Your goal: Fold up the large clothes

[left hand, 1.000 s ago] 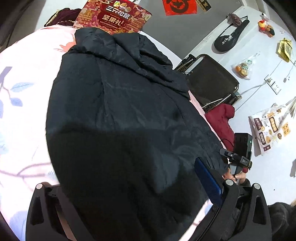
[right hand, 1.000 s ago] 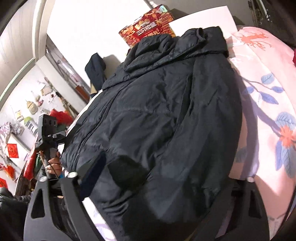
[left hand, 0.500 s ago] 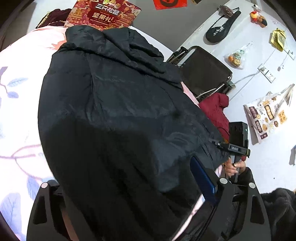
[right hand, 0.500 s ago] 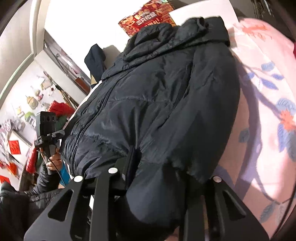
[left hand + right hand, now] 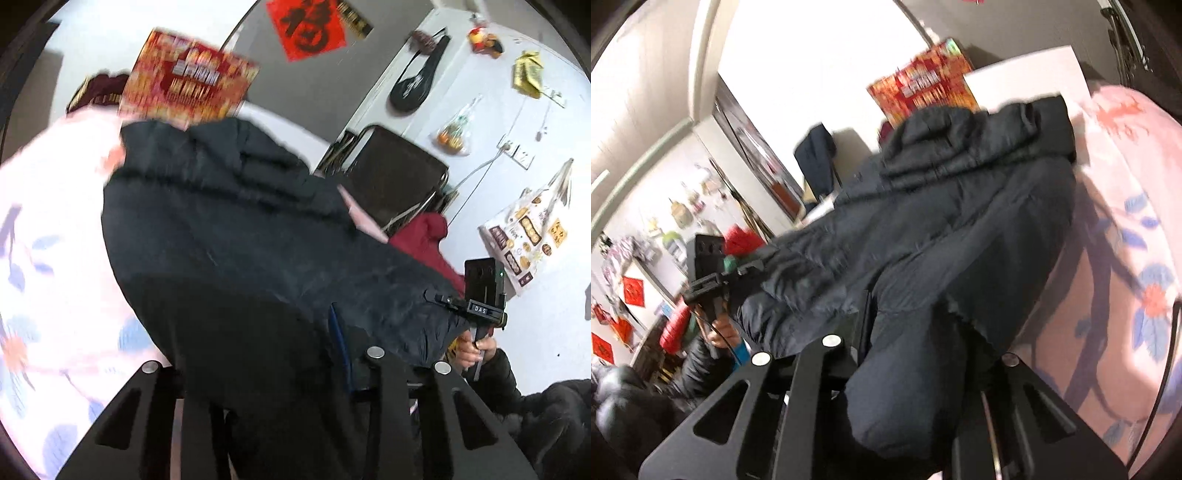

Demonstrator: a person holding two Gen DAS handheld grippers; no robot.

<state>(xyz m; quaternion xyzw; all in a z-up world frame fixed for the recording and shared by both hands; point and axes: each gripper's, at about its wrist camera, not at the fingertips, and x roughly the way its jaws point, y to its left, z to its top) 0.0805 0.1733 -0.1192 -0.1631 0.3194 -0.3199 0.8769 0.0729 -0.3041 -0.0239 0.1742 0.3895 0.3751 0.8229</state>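
Note:
A large black puffer jacket lies on a pink floral bedsheet, hood toward the far end. My left gripper is shut on the jacket's near hem, with dark fabric bunched between its fingers. In the right wrist view the same jacket fills the middle, and my right gripper is shut on the hem at the other corner. The hem is lifted off the sheet. From each view I see the other gripper, held by a hand, at the jacket's edge.
A red printed box stands past the hood. A dark folding chair and a maroon garment sit beside the bed. Bags and a racket case hang on the white wall. A person's dark sleeve is at lower left.
Both grippers have closed on the jacket's hem and raised it. The views tilted upward, and the fabric now bunches between the fingers.

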